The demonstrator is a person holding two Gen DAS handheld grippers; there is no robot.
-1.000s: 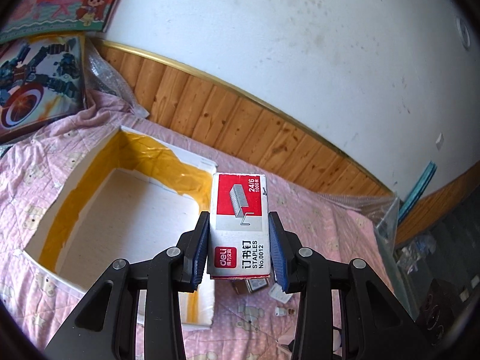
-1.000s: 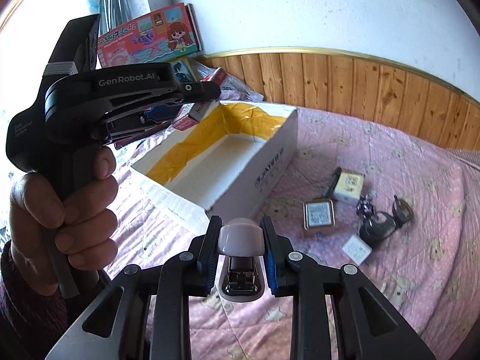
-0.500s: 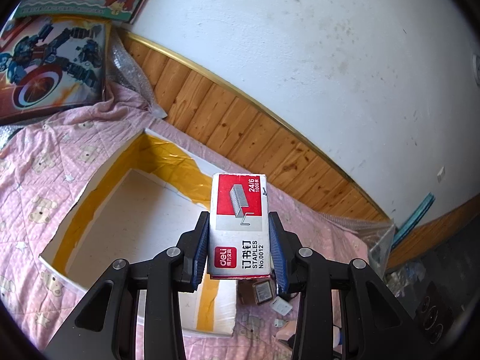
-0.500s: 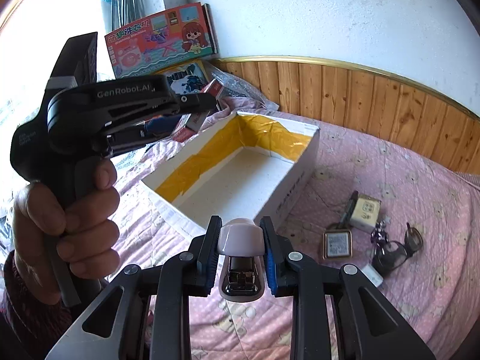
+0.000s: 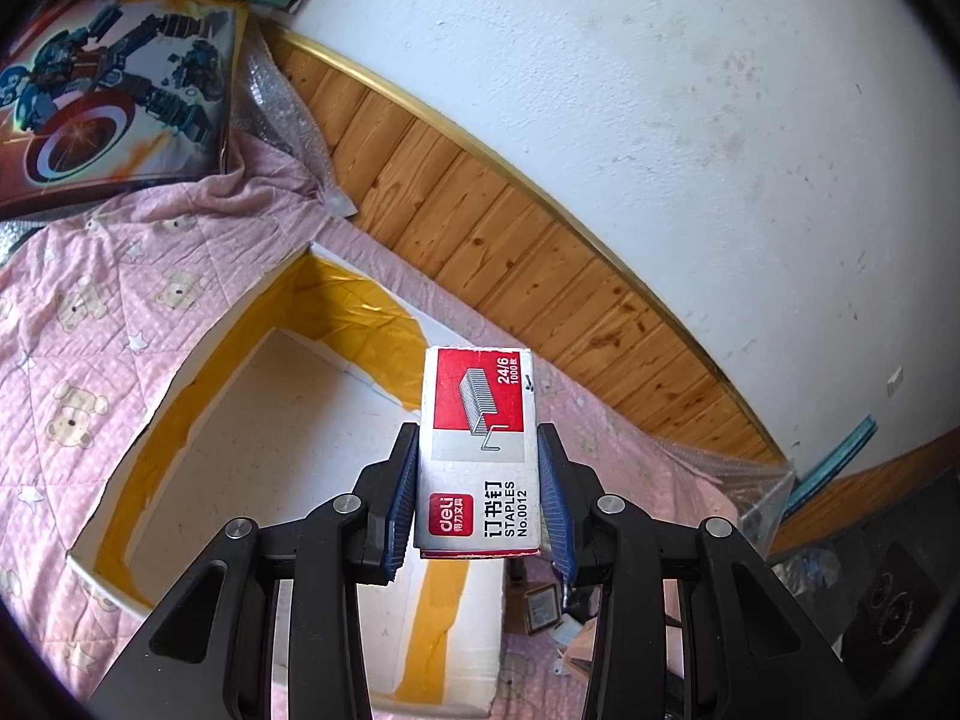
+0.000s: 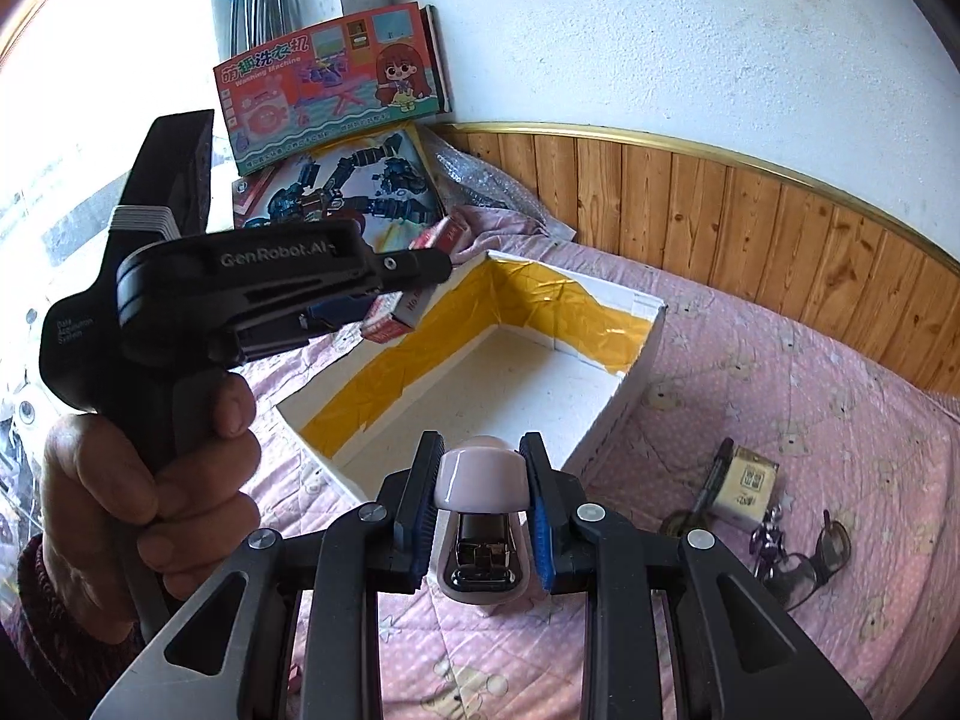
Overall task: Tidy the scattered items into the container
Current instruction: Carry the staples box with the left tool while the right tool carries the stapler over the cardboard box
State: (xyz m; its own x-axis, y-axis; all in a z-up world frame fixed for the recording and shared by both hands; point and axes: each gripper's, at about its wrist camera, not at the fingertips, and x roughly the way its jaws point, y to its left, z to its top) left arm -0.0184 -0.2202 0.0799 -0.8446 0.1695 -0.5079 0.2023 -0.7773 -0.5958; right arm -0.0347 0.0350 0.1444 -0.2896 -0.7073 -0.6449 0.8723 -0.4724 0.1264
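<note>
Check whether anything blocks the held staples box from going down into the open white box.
Nothing visible does. The red-and-white staples box, clamped in the left gripper, hangs above the near corner of the white, yellow-taped cardboard box, whose top is open and floor bare.

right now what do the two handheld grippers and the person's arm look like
Both grippers, left and right, have black angular plastic finger arms with silver rivets and blue ribbed pads. Seen from the side, the left gripper's pistol-style black body is printed GenRobot.AI in white. A dark reddish knit sleeve covers the wrist.
</note>
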